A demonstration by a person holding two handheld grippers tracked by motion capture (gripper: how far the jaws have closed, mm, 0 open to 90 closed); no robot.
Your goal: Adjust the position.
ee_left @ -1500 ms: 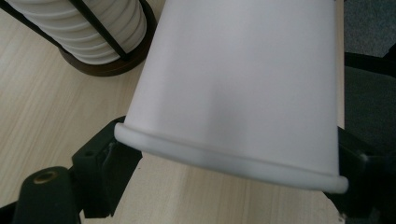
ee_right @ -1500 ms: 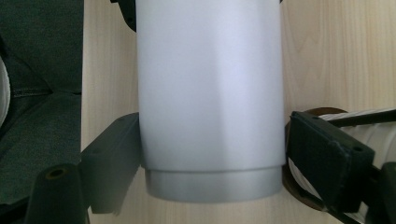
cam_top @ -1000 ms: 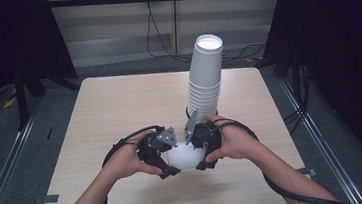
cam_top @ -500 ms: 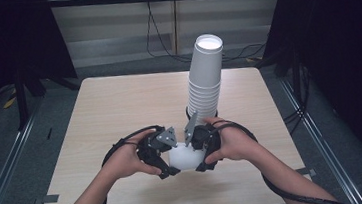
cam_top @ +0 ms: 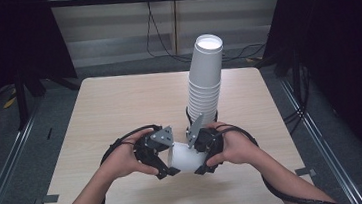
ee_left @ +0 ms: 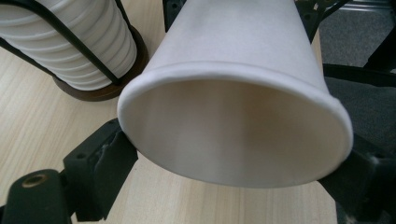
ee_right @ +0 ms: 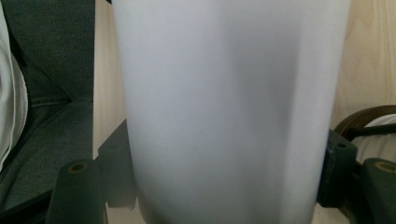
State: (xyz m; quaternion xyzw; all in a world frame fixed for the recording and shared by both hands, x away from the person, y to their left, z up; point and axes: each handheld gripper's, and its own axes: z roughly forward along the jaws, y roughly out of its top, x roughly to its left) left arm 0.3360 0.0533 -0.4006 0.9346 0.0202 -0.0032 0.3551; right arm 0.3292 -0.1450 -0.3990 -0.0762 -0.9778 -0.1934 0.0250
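A white paper cup lies on its side above the near part of the table, held between both hands. My left gripper has its jaws on either side of the cup's open rim. They have just been opening, and both pads still touch the rim. My right gripper is shut on the cup's body, one jaw on each side of it. A tall stack of white cups stands upright just behind the hands.
The stack of cups sits in a dark round base with thin black uprights. The wooden table is bare to the left and behind. Dark floor and rails surround it. The person's lap lies beyond the table's near edge.
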